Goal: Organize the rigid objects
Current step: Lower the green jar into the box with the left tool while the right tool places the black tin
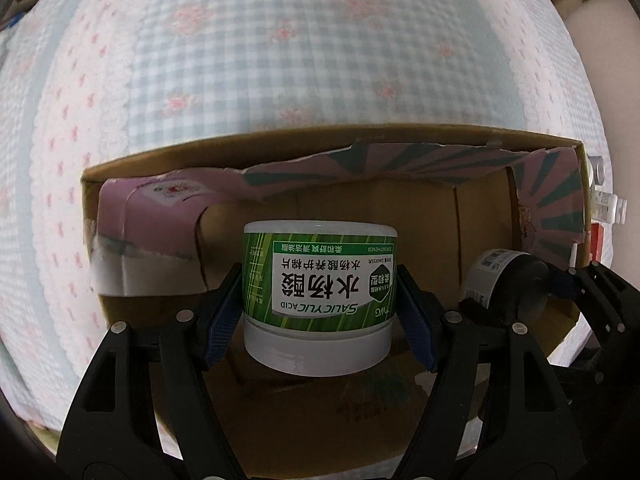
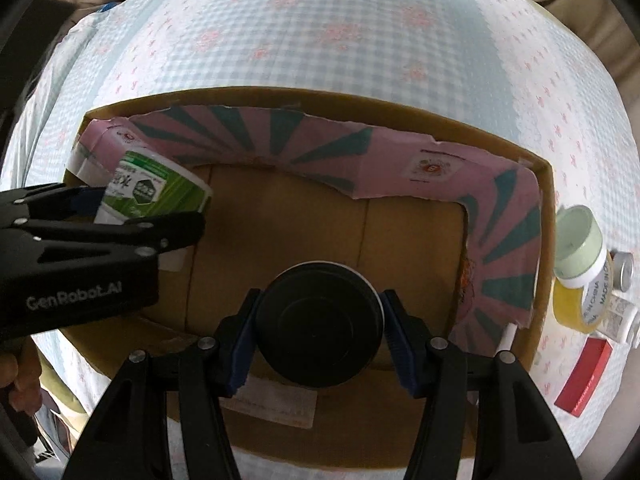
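Observation:
My left gripper (image 1: 320, 300) is shut on a white jar with a green label (image 1: 320, 276), held upside down inside the open cardboard box (image 1: 280, 140). The same jar (image 2: 154, 190) and left gripper (image 2: 132, 210) show at the left of the right wrist view. My right gripper (image 2: 318, 324) is shut on a jar with a black lid (image 2: 320, 324), lid toward the camera, over the box floor (image 2: 412, 248). That jar (image 1: 504, 284) and the right gripper (image 1: 532, 284) show at the right of the left wrist view.
The box has torn pink and teal flaps (image 2: 280, 136) folded inward and sits on a checked floral bedspread (image 2: 320, 40). Outside the box's right wall lie a pale green lidded jar (image 2: 580, 248), a yellow tape roll (image 2: 580, 304), a red box (image 2: 584, 380) and small vials (image 2: 622, 268).

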Tool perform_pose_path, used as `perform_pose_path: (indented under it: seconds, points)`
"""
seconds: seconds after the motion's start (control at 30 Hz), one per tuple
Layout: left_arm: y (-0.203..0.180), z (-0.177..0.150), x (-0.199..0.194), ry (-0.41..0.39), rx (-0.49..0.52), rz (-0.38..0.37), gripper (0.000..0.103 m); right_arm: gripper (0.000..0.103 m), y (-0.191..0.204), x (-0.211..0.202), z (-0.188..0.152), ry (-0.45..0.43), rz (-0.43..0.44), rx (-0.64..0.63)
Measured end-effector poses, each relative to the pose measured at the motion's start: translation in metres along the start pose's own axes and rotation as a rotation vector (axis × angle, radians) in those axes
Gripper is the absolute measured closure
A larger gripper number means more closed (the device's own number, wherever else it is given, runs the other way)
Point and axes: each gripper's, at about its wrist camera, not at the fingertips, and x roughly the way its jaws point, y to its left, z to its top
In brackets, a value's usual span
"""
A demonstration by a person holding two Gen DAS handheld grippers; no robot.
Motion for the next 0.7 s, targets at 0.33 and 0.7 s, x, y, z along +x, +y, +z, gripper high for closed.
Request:
perform_pose_path:
  seconds: [0.33,0.7]
  points:
    - [-0.014,0.0,-0.025,-0.069,0.021,-0.023,0.0,0.0,0.007,-0.004,-0.017,0.003,0.053,-0.059]
    - [-0.012,-0.02,-0.062,-0.123,-0.001,-0.037,0.0,0.0,0.008,-0.037,-0.051,-0.068,0.061,0.002]
